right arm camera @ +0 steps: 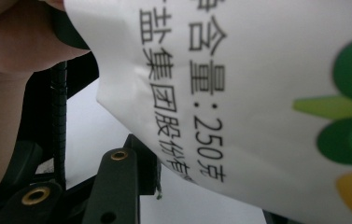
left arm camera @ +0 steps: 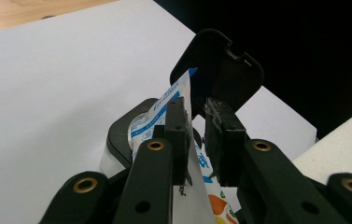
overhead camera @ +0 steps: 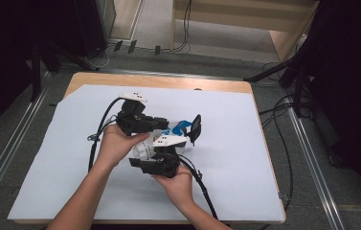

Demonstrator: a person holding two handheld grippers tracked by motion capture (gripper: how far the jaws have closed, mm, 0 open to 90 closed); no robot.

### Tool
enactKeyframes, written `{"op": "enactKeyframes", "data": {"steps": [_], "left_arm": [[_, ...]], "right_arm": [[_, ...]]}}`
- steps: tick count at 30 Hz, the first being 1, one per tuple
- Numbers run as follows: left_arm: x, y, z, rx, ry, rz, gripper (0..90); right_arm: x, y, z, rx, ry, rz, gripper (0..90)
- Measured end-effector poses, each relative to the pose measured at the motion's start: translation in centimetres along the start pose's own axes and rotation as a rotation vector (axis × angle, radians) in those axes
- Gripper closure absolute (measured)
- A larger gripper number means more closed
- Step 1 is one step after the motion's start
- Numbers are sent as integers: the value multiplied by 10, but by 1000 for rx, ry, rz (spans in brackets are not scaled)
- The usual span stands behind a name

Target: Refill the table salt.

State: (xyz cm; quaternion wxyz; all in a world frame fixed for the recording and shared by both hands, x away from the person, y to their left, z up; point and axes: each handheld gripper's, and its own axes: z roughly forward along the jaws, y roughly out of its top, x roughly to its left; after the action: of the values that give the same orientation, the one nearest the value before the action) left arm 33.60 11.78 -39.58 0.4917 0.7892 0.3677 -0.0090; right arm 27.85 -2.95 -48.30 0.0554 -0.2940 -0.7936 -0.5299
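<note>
Bag: white printed bag point(overhead camera: 168, 139) at centre of the high view, held above the sheet point(overhead camera: 49, 158) between both grippers.
Bag edge: in the left gripper view its blue-and-white top point(left arm camera: 173, 100) stands between the two jaws, against the left jaw.
Container: black box with open lid point(left arm camera: 220, 70) just behind the bag, right of centre.
Left gripper: point(left arm camera: 196, 135) jaws close together, pinching the bag's top.
Right gripper: point(overhead camera: 161, 160) below the bag; left jaw beside its printed face point(right arm camera: 239, 93); whether it grips, cannot tell.
</note>
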Motion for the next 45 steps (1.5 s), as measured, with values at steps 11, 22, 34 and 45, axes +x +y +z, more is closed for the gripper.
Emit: {"op": "enactKeyframes", "data": {"steps": [11,22,34,45], "left_arm": [[-1,0,0,-9,-3,8,799],[-1,0,0,-10,-1,10,799],[-2,0,1,-8,0,11,799],[-2,0,0,2,1,9,824]], "right_arm": [[-1,0,0,3,8,12,651],[-1,0,0,9,13,17,683],[0,0,0,6,3,-7,673],[1,-1,0,7,2,-7,671]]}}
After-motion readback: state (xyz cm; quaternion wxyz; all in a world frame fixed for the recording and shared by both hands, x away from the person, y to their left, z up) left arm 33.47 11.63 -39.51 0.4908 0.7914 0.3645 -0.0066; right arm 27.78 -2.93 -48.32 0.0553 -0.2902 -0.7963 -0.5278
